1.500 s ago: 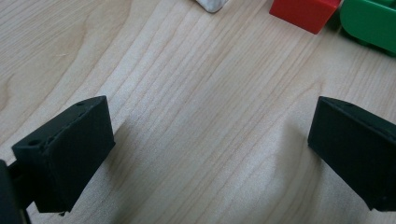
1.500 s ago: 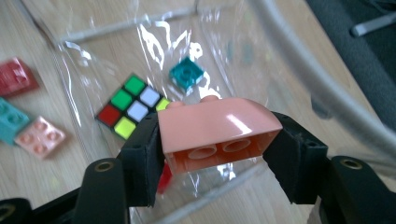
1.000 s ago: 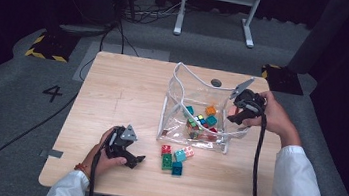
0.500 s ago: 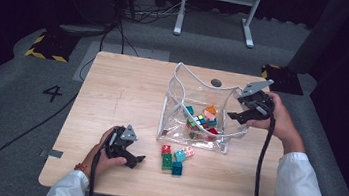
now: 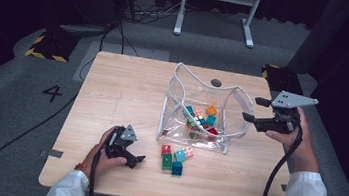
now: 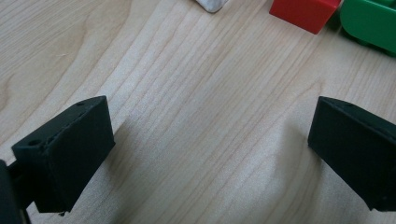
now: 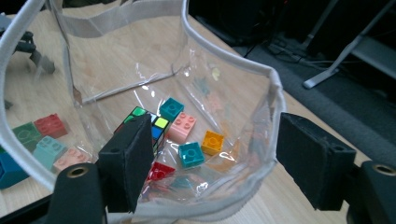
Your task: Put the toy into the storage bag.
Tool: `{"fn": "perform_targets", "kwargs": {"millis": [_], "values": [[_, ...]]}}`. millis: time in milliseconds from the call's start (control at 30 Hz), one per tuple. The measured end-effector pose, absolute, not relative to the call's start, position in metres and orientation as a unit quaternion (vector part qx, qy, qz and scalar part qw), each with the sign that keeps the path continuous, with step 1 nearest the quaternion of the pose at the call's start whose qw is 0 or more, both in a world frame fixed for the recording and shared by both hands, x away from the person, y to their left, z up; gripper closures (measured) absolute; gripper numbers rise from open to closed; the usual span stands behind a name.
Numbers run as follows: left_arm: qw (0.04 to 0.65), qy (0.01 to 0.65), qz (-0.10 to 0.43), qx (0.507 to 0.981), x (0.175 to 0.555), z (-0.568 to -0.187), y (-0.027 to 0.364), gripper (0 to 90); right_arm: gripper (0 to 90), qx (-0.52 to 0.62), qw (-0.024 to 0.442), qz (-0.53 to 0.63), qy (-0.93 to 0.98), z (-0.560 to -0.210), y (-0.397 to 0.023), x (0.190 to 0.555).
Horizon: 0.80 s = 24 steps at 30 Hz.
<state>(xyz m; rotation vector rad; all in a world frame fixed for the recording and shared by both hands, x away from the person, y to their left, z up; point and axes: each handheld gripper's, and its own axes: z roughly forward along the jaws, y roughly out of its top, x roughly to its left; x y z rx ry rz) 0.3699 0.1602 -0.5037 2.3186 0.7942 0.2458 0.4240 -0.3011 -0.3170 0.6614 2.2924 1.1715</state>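
High view has the left gripper [image 5: 137, 160] resting on the light wooden table [image 5: 112, 95], jaws apart on bare wood, loose coloured plastic bricks [image 5: 174, 157] just at its 3 o'clock. Looks like packing's underway; next it has to pinch one. Farther off, the clear plastic pouch [image 5: 201, 112] holds more bricks, its soft rim in the way; right gripper [image 5: 255, 110], at its 3 o'clock, just spread, empty.
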Motion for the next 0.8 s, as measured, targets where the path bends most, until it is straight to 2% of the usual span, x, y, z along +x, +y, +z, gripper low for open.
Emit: {"fn": "perform_targets", "kwargs": {"millis": [367,800], "values": [[0.333,0.304,0.094,0.888,0.370,-0.504,0.160,0.3,24.5,0.246,0.264,0.438,0.823,-0.333,-0.325,0.389],[0.333,0.304,0.094,0.888,0.370,-0.504,0.160,0.4,25.9,0.253,0.231,0.437,0.832,-0.396,-0.330,0.361]]}}
